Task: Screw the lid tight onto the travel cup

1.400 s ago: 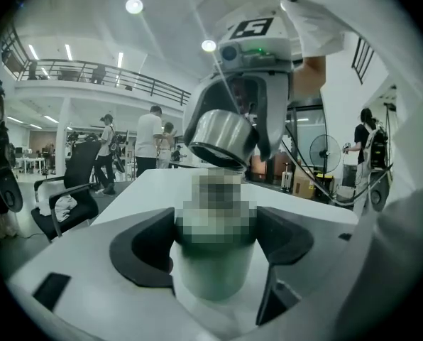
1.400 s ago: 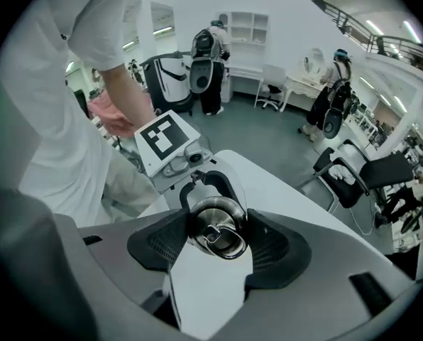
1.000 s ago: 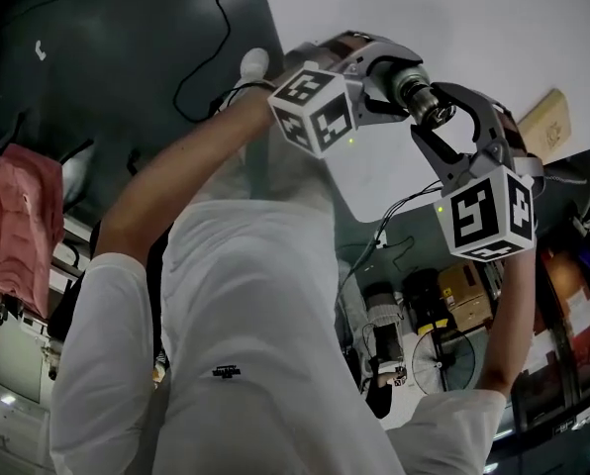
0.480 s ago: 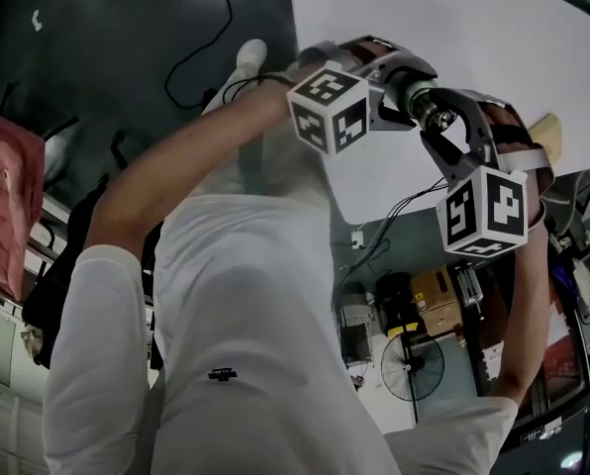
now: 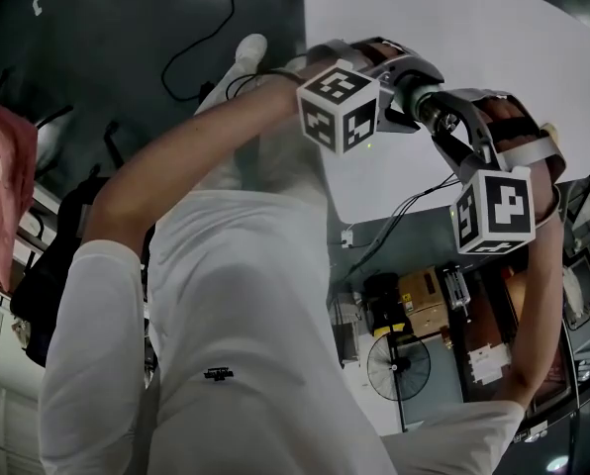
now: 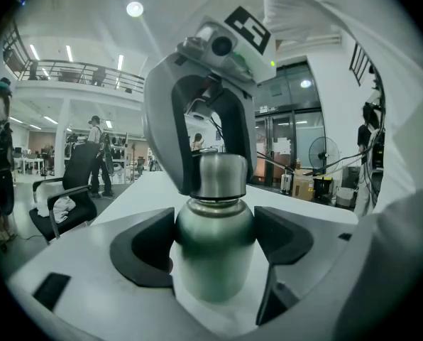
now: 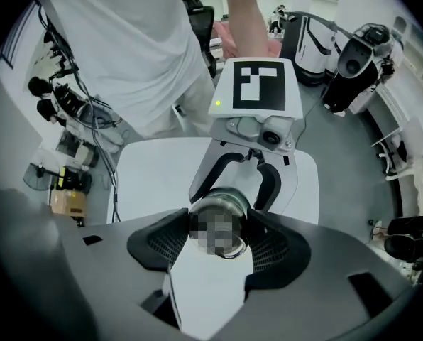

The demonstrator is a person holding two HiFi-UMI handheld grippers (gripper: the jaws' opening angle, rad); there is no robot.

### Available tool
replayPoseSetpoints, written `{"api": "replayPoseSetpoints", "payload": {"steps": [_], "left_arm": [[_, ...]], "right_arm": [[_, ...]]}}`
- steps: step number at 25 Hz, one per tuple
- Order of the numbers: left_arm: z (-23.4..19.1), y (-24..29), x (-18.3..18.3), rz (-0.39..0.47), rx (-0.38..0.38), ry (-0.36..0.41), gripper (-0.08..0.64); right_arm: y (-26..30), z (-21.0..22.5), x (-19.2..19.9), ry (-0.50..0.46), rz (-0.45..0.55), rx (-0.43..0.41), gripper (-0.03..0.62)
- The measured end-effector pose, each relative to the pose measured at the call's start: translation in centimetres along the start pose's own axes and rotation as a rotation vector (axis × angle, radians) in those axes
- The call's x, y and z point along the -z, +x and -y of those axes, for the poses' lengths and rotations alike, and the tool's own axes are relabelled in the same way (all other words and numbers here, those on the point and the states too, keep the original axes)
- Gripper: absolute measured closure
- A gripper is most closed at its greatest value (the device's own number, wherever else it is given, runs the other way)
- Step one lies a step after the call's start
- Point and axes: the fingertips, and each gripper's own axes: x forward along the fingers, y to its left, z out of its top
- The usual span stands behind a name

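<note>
A steel travel cup (image 6: 213, 261) stands upright between the pads of my left gripper (image 6: 215, 244), which is shut on its body. Its steel lid (image 6: 222, 176) sits on the neck. My right gripper (image 7: 222, 236) comes down from above, and its ribbed pads press on both sides of the lid (image 7: 218, 206). In the head view the cup (image 5: 426, 100) is held in the air over the white table (image 5: 493, 38), with the left gripper's marker cube (image 5: 340, 112) beside it and the right gripper's marker cube (image 5: 495, 211) nearer to me.
The white table's edge (image 5: 374, 206) lies just below the grippers. On the floor past it are a fan (image 5: 392, 366), cardboard boxes (image 5: 429, 300) and cables (image 5: 201, 38). An office chair (image 6: 66, 197) and people stand beyond the table in the left gripper view.
The right gripper has rolled around the lid, its marker cube turning and shifting slightly right. The left gripper and cup have stayed in place.
</note>
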Motion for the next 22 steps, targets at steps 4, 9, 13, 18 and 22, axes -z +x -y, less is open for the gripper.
{"api": "replayPoseSetpoints", "payload": {"steps": [4, 9, 13, 18, 22], "left_arm": [[0.0, -0.1, 0.1, -0.006, -0.003, 0.000, 0.224], [0.0, 0.0, 0.2, -0.012, -0.005, -0.003, 0.224], [0.0, 0.1, 0.3, -0.007, -0.004, -0.005, 0.224], [-0.1, 0.0, 0.1, -0.002, -0.006, -0.007, 0.224], [-0.1, -0.1, 0.1, 0.000, -0.006, -0.006, 0.224]], "right_arm": [[0.3, 0.1, -0.1, 0.064, -0.020, -0.009, 0.341], [0.5, 0.6, -0.7, 0.279, 0.065, -0.050, 0.341], [0.5, 0.8, -0.6, 0.382, 0.105, -0.037, 0.341], [0.0, 1.1, -0.6, 0.440, 0.209, 0.018, 0.341], [-0.2, 1.1, -0.1, 0.421, 0.166, 0.080, 0.330]]}}
